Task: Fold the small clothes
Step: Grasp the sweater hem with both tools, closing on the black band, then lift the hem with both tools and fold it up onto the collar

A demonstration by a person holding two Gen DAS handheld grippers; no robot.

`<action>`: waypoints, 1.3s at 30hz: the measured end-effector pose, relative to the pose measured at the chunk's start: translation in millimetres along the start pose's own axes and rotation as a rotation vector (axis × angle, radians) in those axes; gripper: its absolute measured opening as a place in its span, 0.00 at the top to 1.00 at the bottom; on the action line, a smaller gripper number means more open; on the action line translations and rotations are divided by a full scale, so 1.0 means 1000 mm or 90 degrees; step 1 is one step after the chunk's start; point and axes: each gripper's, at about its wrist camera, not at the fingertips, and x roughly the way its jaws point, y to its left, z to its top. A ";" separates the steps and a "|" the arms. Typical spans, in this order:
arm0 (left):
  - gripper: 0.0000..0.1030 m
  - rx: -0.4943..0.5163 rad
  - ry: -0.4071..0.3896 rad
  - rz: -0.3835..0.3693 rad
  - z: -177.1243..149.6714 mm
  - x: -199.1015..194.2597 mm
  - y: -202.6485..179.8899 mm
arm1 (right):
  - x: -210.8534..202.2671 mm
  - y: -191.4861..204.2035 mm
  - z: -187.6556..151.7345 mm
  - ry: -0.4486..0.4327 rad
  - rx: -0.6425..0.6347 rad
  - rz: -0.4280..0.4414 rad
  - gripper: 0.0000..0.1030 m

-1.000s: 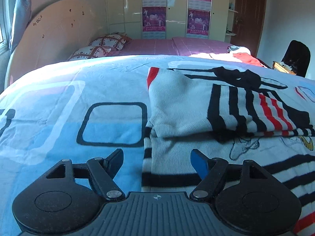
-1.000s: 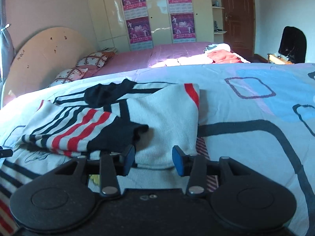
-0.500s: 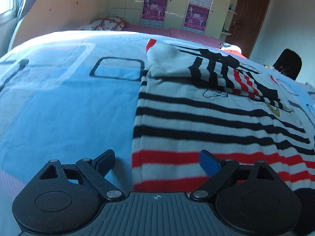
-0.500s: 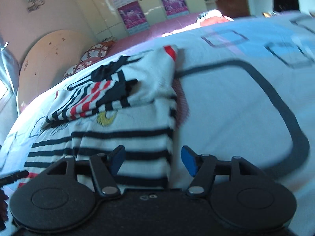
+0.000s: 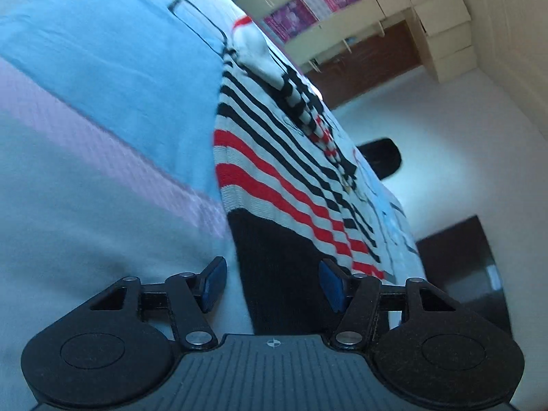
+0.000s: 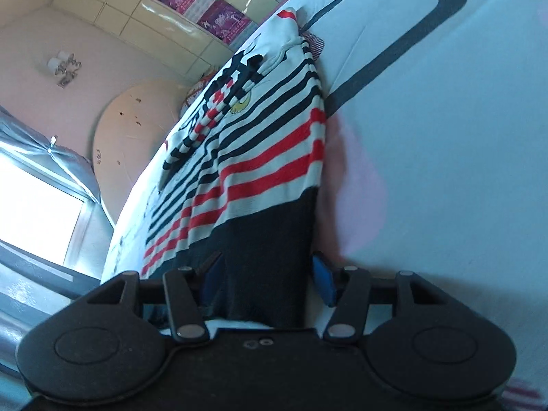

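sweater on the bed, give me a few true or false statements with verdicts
1. The sweater has black and red stripes on a pale ground. True.
2. Its hem band is plain white. False: the band is black.
3. The black band lies between the jaws of the left gripper. True.
4. The sweater hangs on a hanger. False: it lies flat on the bedsheet.
5. The right gripper is nowhere near the sweater. False: its jaws flank the black band.

Ribbed knit sweater (image 5: 274, 185), smooth cotton sheet (image 5: 102, 68), matt plastic tools.
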 end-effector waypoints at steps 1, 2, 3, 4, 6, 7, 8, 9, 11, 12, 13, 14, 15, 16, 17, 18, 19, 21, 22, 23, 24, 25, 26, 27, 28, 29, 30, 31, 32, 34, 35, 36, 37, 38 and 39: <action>0.43 0.010 0.016 -0.004 0.005 0.006 -0.002 | 0.002 0.000 -0.001 -0.002 0.014 0.007 0.49; 0.43 0.022 0.029 -0.005 0.008 0.012 -0.004 | 0.006 -0.001 0.000 -0.006 0.029 0.011 0.50; 0.43 0.031 0.038 -0.007 0.012 0.017 -0.006 | 0.010 -0.001 0.001 -0.009 0.037 0.015 0.51; 0.43 0.038 0.046 -0.009 0.015 0.021 -0.009 | 0.012 -0.001 0.002 -0.011 0.040 0.018 0.53; 0.43 0.046 0.059 -0.018 0.020 0.030 -0.013 | 0.018 0.001 0.003 -0.014 0.043 0.018 0.58; 0.43 0.045 0.062 -0.023 0.021 0.033 -0.014 | 0.019 0.001 0.003 -0.014 0.046 0.015 0.63; 0.45 0.050 0.065 -0.027 0.019 0.036 -0.018 | 0.021 0.001 0.004 -0.013 0.048 0.009 0.72; 0.51 0.066 0.067 -0.021 0.018 0.040 -0.022 | 0.023 0.002 0.004 -0.012 0.044 -0.002 0.80; 0.94 0.094 0.084 0.010 0.012 0.048 -0.025 | 0.025 0.004 0.002 -0.006 0.033 -0.035 0.93; 0.94 0.103 0.081 0.022 0.008 0.050 -0.026 | 0.024 0.005 0.002 -0.007 0.028 -0.040 0.93; 0.94 0.102 0.067 0.015 0.007 0.043 -0.024 | 0.021 0.010 0.002 -0.015 0.013 -0.044 0.94; 0.95 0.103 0.054 0.014 0.006 0.038 -0.025 | 0.015 0.014 0.002 -0.033 0.003 -0.042 0.94; 0.95 0.108 0.036 0.009 0.005 0.029 -0.027 | 0.007 0.017 0.004 -0.048 0.005 -0.030 0.94; 0.95 0.106 0.017 -0.004 0.004 0.018 -0.027 | -0.002 0.020 0.006 -0.066 0.004 -0.017 0.94; 0.95 0.100 0.001 -0.011 0.004 0.009 -0.028 | -0.012 0.025 0.009 -0.084 -0.006 -0.006 0.94; 0.95 0.098 -0.014 -0.015 0.003 -0.002 -0.029 | -0.020 0.028 0.011 -0.093 -0.013 0.002 0.94; 0.96 0.097 -0.023 -0.019 0.002 -0.009 -0.029 | -0.027 0.030 0.013 -0.097 -0.021 0.011 0.94; 0.96 0.098 -0.023 -0.008 -0.001 -0.015 -0.024 | -0.032 0.029 0.015 -0.095 -0.035 0.013 0.94; 0.95 0.098 -0.012 0.006 -0.003 -0.013 -0.020 | -0.029 0.026 0.014 -0.086 -0.039 0.003 0.94; 0.95 0.101 0.003 0.031 -0.005 -0.007 -0.014 | -0.022 0.018 0.013 -0.074 -0.035 -0.016 0.94; 0.95 0.103 0.022 0.054 -0.009 0.002 -0.008 | -0.014 0.010 0.010 -0.060 -0.026 -0.034 0.94; 0.96 0.090 0.015 0.043 -0.012 0.005 -0.002 | -0.004 0.001 0.007 -0.042 -0.017 -0.057 0.94; 0.95 0.059 0.006 0.027 -0.012 0.005 0.005 | 0.006 -0.007 0.003 -0.020 -0.011 -0.084 0.94; 0.95 0.054 0.003 0.027 -0.011 0.004 0.006 | 0.008 -0.009 -0.001 -0.032 -0.004 -0.071 0.94; 0.95 0.059 0.002 0.032 -0.011 0.003 0.003 | 0.007 -0.009 -0.002 -0.035 0.002 -0.068 0.94; 0.95 0.063 0.003 0.036 -0.012 0.003 0.001 | 0.006 -0.008 -0.003 -0.039 0.003 -0.068 0.94; 0.95 0.065 0.004 0.035 -0.012 0.004 0.000 | 0.006 -0.007 -0.003 -0.038 -0.001 -0.069 0.94; 0.95 0.062 0.004 0.030 -0.011 0.005 0.001 | 0.007 -0.007 -0.003 -0.034 -0.006 -0.070 0.94; 0.95 0.052 0.003 0.022 -0.011 0.006 0.002 | 0.007 -0.008 -0.002 -0.029 -0.006 -0.068 0.94; 0.95 0.042 0.003 0.018 -0.012 0.008 0.003 | 0.008 -0.009 -0.001 -0.024 0.002 -0.061 0.93; 0.95 0.042 0.003 0.017 -0.013 0.011 0.001 | 0.008 -0.009 0.000 -0.022 0.002 -0.058 0.93; 0.95 0.042 0.004 0.018 -0.013 0.013 0.000 | 0.008 -0.009 0.000 -0.018 0.001 -0.057 0.93; 0.95 0.043 0.005 0.021 -0.014 0.014 -0.002 | 0.009 -0.008 0.001 -0.017 0.000 -0.056 0.93; 0.94 0.042 0.003 0.023 -0.014 0.014 -0.003 | 0.009 -0.009 0.001 -0.017 0.000 -0.054 0.92; 0.93 0.036 0.001 0.023 -0.013 0.014 -0.003 | 0.009 -0.010 0.001 -0.017 0.004 -0.049 0.92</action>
